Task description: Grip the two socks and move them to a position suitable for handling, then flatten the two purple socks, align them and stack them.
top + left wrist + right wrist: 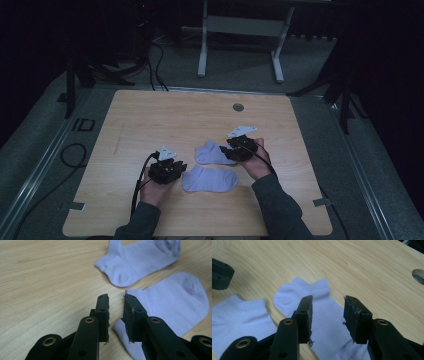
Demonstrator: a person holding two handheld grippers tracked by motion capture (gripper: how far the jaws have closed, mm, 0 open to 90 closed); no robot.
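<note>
Both forearms come in from the near edge of the worktop [150, 115]; the left hand [156, 190] holds the left gripper [176, 165] low just left of the near sock [210, 179], and the right hand [259, 161] holds the right gripper [231, 149] over the right end of the far sock [212, 154]. The two pale lilac socks lie flat at mid-worktop, close together. The left fingers [103, 312] stand a narrow gap apart, nothing between them, above the near sock's cuff edge; the right fingers [305, 315] stand wider apart over the far sock [322, 315], gripping nothing.
</note>
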